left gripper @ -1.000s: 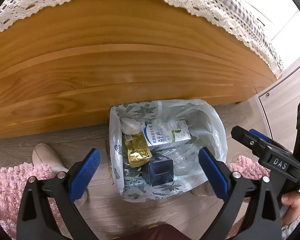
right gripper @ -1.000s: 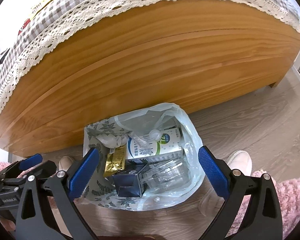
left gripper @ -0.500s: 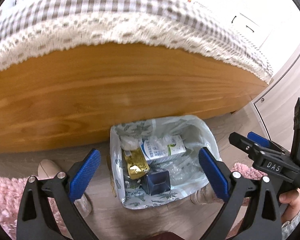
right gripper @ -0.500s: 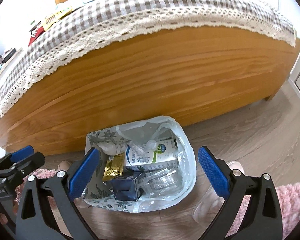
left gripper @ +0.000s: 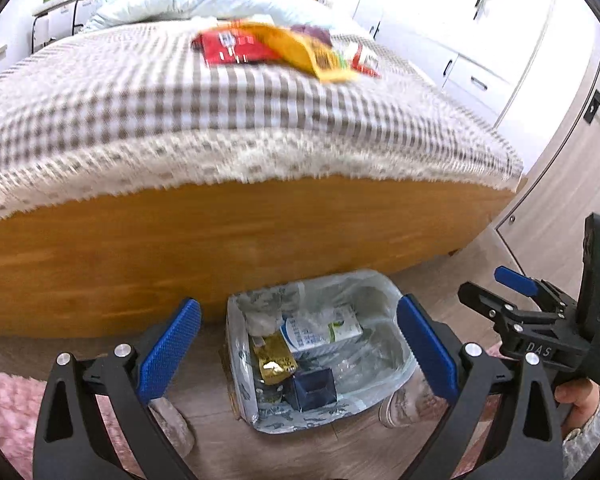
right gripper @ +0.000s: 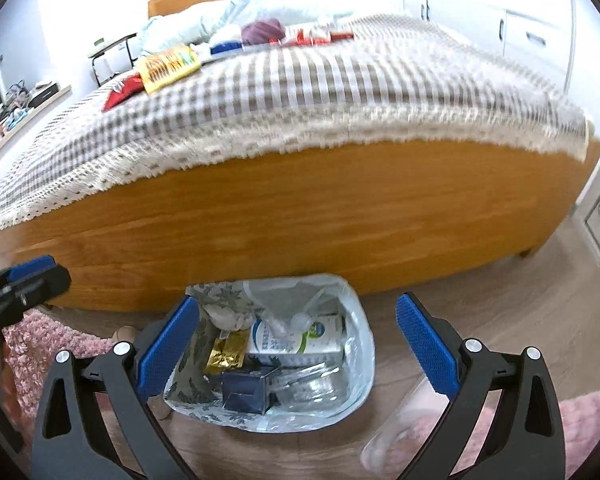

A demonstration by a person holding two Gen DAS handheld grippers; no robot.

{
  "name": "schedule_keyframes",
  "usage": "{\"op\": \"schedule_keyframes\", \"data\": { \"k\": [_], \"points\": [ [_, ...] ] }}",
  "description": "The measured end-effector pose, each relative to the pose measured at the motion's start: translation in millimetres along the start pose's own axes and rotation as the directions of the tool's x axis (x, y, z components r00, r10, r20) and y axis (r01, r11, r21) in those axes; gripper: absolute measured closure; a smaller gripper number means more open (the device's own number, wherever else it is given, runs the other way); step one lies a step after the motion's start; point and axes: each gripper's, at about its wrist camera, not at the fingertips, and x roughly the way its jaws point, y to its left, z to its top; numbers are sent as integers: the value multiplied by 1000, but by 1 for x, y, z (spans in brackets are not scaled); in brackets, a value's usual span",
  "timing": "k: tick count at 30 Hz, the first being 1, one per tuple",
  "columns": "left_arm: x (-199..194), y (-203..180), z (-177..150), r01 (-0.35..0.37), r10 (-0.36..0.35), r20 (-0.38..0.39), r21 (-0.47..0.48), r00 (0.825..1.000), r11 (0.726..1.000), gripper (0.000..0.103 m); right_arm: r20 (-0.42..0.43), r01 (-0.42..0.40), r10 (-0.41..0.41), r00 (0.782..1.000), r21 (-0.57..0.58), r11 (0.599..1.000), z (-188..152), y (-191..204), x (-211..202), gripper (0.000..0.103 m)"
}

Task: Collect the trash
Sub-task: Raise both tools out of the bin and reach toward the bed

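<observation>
On the checked bedspread [left gripper: 260,120] lie a red packet [left gripper: 228,50] and a yellow wrapper [left gripper: 312,54], its length running toward the bed's foot; the lined bin [left gripper: 396,364] below holds a carton [left gripper: 320,330]. Both the left gripper [left gripper: 298,346] and right gripper [right gripper: 298,344] gape wide, empty.

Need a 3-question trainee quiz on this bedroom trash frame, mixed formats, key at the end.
1. True or false: the left tool is shut on a wrapper.
2. Where does the lined trash bin stand?
A. on the bed
B. on the floor against the wooden bed frame
C. on the pink rug
3. Fill in: the yellow snack packet lies on the ____ bedspread.

Key:
1. False; its jaws are open and empty, as are those of the right tool.
2. B
3. checked
</observation>
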Motion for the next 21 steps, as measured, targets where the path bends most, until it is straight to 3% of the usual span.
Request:
{"op": "schedule_keyframes", "data": {
  "k": [13,21],
  "points": [
    [-55,6,37,5,-6,135,8,991,1000,7,191,53,-41,981,-59,997,28,-9,-45,8],
    [-73,7,61,-33,25,201,36,979,999,7,303,102,-75,950,-74,992,48,-16,-69,8]
  ]
}}
